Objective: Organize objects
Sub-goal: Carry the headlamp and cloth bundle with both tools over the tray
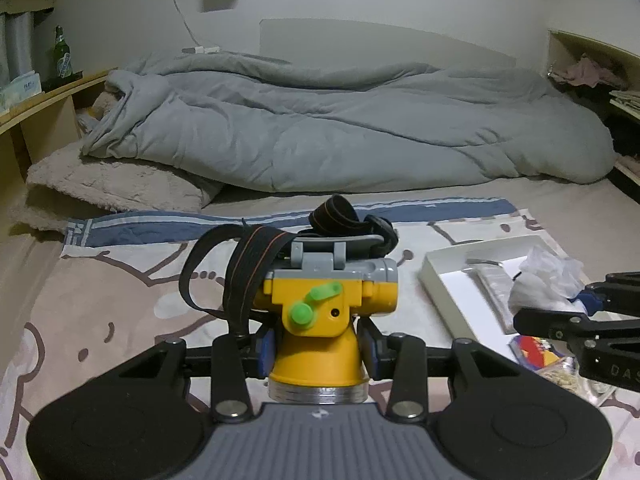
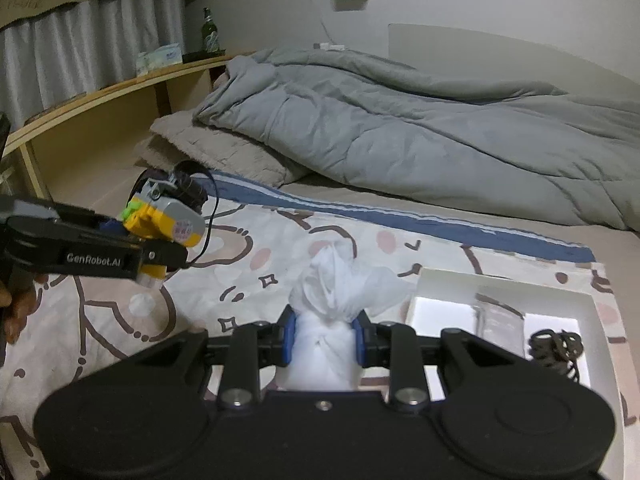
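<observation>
My left gripper (image 1: 318, 344) is shut on a yellow and grey headlamp (image 1: 320, 304) with green knobs, held above the patterned sheet. Its black elastic strap (image 1: 240, 272) loops over the top and hangs to the left. In the right wrist view the same headlamp (image 2: 164, 220) hangs at the left in the left gripper (image 2: 160, 258). My right gripper (image 2: 324, 338) is shut on a knotted white plastic bag (image 2: 332, 300), lifted off the bed. From the left wrist view, that bag (image 1: 548, 280) and the right gripper (image 1: 588, 308) sit at the right edge.
A white shallow tray (image 2: 440, 280) lies on the sheet at the right, with a clear packet and a black coiled cord (image 2: 556, 348) inside. A grey duvet (image 1: 340, 128) and beige blanket (image 1: 116, 184) fill the bed's far side. A wooden shelf (image 2: 120, 88) with a green bottle runs along the left.
</observation>
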{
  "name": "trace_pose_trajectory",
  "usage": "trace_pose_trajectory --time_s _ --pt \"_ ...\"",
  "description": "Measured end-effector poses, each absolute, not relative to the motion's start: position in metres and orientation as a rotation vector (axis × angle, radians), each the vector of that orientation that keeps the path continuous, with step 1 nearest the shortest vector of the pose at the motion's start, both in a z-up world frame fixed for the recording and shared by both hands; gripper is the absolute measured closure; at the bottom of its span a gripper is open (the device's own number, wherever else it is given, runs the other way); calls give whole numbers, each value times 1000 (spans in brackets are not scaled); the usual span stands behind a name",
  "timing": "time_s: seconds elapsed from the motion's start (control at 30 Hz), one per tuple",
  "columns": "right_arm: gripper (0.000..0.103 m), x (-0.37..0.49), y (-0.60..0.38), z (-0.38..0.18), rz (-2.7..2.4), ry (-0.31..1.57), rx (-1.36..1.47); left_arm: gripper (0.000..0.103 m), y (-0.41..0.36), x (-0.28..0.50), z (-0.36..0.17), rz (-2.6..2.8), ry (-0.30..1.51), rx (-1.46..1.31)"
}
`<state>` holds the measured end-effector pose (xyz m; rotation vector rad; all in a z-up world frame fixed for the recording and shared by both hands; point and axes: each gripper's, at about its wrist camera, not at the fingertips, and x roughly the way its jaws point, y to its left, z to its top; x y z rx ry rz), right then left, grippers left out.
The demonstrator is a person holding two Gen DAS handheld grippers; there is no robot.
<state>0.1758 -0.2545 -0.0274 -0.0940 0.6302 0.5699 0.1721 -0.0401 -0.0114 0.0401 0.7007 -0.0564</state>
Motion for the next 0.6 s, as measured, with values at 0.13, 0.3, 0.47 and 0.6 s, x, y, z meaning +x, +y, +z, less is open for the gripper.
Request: trace_pose_trajectory --time_s 0.13,0.3,0.47,0.6 --pt "74 170 -266 -26 556 629 -80 60 -55 163 -13 -67 702 42" --pt "74 165 -284 -23 541 619 -61 60 -70 157 -13 -78 705 35" --pt "74 162 -303 -22 531 616 -49 60 -85 157 -10 -94 701 38" --pt "74 162 -320 -21 520 610 -36 60 -102 162 -7 -111 688 39"
